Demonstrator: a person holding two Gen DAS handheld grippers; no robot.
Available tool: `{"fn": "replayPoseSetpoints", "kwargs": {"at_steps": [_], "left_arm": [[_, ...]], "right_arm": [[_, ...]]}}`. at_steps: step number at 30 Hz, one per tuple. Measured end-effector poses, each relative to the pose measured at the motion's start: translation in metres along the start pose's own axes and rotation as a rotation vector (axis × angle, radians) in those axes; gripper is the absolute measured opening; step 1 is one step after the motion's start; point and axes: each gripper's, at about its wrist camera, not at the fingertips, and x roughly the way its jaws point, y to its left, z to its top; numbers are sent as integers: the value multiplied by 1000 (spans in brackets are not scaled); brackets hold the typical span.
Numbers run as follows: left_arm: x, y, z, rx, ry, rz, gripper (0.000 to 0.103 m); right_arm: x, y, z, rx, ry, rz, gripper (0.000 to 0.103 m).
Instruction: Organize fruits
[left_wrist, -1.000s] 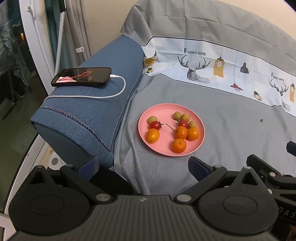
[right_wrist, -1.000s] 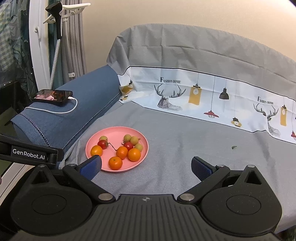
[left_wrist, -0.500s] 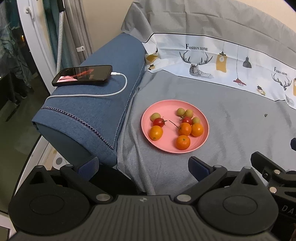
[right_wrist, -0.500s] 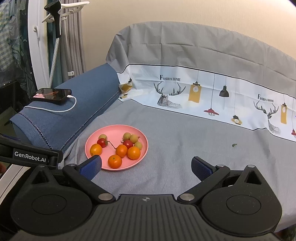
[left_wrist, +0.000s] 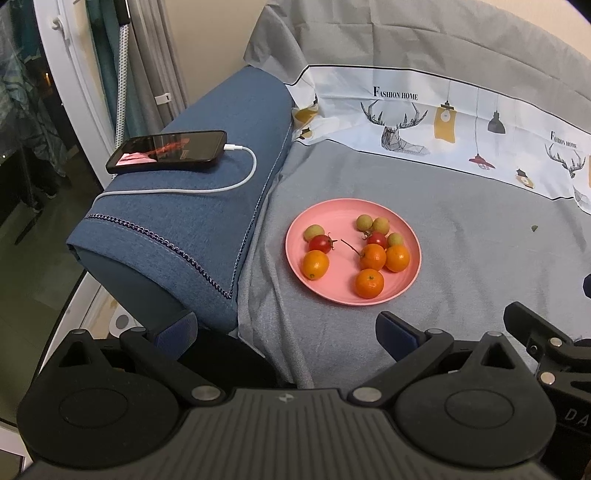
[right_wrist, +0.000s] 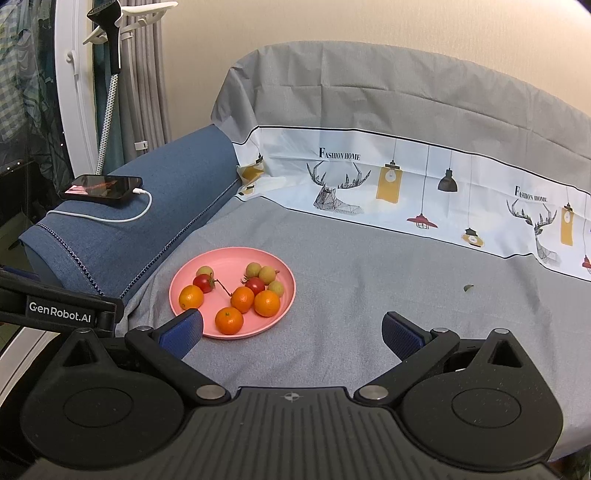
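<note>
Both grippers, left gripper (left_wrist: 286, 328) and right gripper (right_wrist: 291, 332), hover spread wide (empty) near the pink plate (right_wrist: 192, 275).

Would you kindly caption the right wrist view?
Open right gripper above grey sheet, near pink plate holding oranges, tomatoes and small green fruits.

Right gripper (right_wrist: 291, 328): jaws spread wide, empty, above grey sheet (right_wrist: 369, 288) | pink plate (right_wrist: 184, 280): oranges, cherry tomatoes, small green fruits | armrest (right_wrist: 173, 206): phone (right_wrist: 101, 186) with cable attached
</note>
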Motion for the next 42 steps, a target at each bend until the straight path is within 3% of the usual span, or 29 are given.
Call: {"fn": "replayPoseSetpoints", "kwargs": {"at_steps": [42], "left_arm": [[4, -4, 3, 26, 3, 18, 103]], "right_arm": [[2, -1, -3, 2, 6, -2, 102]]}}
